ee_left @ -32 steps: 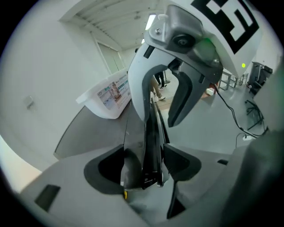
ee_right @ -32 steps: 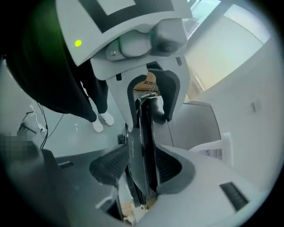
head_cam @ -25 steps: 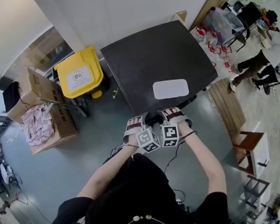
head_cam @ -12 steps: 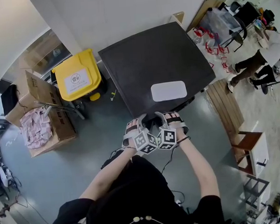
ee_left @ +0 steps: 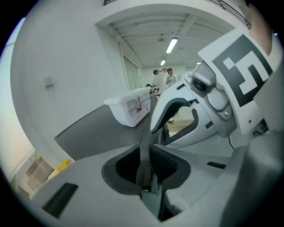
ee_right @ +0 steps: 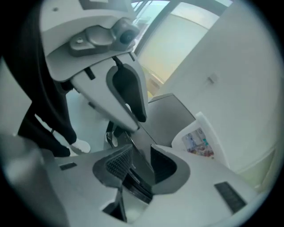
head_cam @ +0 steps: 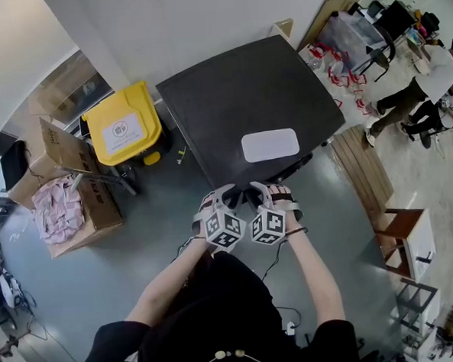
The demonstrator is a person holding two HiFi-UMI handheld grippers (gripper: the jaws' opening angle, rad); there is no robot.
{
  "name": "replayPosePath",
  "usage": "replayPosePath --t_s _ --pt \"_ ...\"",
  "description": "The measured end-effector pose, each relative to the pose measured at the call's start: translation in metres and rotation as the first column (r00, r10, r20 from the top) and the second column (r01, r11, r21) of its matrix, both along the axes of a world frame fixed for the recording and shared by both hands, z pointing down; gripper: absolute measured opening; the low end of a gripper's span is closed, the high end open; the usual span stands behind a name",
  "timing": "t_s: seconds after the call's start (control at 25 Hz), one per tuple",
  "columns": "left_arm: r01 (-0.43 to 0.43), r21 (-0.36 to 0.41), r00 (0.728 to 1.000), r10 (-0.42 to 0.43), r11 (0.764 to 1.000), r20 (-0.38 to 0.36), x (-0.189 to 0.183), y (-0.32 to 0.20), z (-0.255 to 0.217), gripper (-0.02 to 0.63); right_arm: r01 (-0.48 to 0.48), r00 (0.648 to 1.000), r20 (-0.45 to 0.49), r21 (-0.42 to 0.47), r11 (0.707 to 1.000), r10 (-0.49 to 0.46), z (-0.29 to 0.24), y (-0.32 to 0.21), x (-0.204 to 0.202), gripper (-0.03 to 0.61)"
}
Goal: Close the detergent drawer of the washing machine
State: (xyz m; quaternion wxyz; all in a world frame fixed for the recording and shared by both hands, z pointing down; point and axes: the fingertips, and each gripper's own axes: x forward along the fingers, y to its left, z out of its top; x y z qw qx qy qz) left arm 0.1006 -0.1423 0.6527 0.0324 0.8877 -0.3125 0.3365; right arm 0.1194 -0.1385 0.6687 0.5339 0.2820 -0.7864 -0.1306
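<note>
The washing machine (head_cam: 244, 99) is a dark grey box seen from above, and its detergent drawer is hidden below the front edge. Both grippers sit side by side at that edge. My left gripper (head_cam: 229, 191) (ee_left: 145, 166) is closing, with a thin grey strip of the edge (ee_left: 144, 146) between its pads, and I see a gap on one side. My right gripper (head_cam: 256, 188) (ee_right: 137, 164) is closing too. A dark slab of the edge (ee_right: 135, 153) runs between its pads, which stand apart from it.
A white tub (head_cam: 270, 145) (ee_left: 131, 106) (ee_right: 197, 142) rests on the machine's top near the front. A yellow bin (head_cam: 122, 129) and cardboard boxes (head_cam: 73, 178) stand to the left. At the right are a wooden bench (head_cam: 368, 175) and a person (head_cam: 416, 88).
Both grippers have rolled at the machine's front edge, so their marker cubes face up more. The hands have stayed at the edge.
</note>
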Motion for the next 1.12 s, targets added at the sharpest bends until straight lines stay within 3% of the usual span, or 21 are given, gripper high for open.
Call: replayPosePath --t_s 0.04,0.08,0.16,0.28,0.4,0.48,0.52,0.6,0.72,0.84,0.96,1.12 --pt "0.017 -0.005 0.998 -0.018 1.000 -0.060 -0.004 -0.003 -0.011 0.041 -0.064 0.996 0.065 0.008 0.998 0.064 -0.010 0.002 -0.001 0.129" --pt "0.032 -0.019 0.991 -0.034 0.999 -0.132 -0.008 -0.007 -0.024 0.038 -0.137 0.980 0.146 0.010 0.990 0.135 -0.023 0.004 -0.001 0.125" --pt "0.033 -0.049 0.955 -0.046 0.998 -0.293 -0.013 -0.013 -0.059 0.038 -0.290 0.898 0.346 0.001 0.957 0.272 -0.056 0.007 0.000 0.108" --pt "-0.004 -0.011 0.884 -0.001 1.000 -0.468 -0.015 -0.016 -0.122 0.038 -0.465 0.676 0.640 -0.014 0.885 0.366 -0.117 0.009 0.009 0.060" --pt "-0.020 0.051 0.835 0.045 0.999 -0.548 -0.018 -0.013 -0.171 0.031 -0.574 0.436 0.839 -0.019 0.819 0.325 -0.183 0.012 0.022 0.018" --pt "-0.026 0.075 0.803 0.066 0.997 -0.593 -0.020 -0.008 -0.199 0.023 -0.601 0.333 0.907 -0.008 0.799 0.260 -0.221 0.017 0.027 0.005" --pt "-0.025 0.082 0.789 0.071 0.996 -0.611 -0.020 -0.006 -0.211 0.021 -0.603 0.307 0.925 0.006 0.798 0.225 -0.236 0.020 0.027 0.003" --pt "-0.021 0.096 0.769 0.077 0.995 -0.635 -0.021 -0.001 -0.229 0.017 -0.598 0.300 0.938 0.045 0.800 0.172 -0.258 0.028 0.025 0.003" --pt "-0.033 0.124 0.752 0.106 0.992 -0.651 -0.020 0.010 -0.250 0.011 -0.591 0.320 0.937 0.082 0.803 0.140 -0.279 0.042 0.020 0.003" --pt "-0.038 0.158 0.757 0.132 0.987 -0.640 -0.023 0.019 -0.262 0.009 -0.596 0.330 0.936 0.104 0.797 0.125 -0.294 0.056 0.019 0.003" --pt "-0.043 0.173 0.757 0.145 0.984 -0.637 -0.026 0.025 -0.269 0.009 -0.595 0.316 0.942 0.103 0.797 0.115 -0.308 0.068 0.024 0.003" --pt "-0.059 0.183 0.745 0.165 0.981 -0.647 -0.024 0.032 -0.279 0.009 -0.636 0.333 0.935 0.129 0.761 0.120 -0.319 0.079 0.038 0.003"
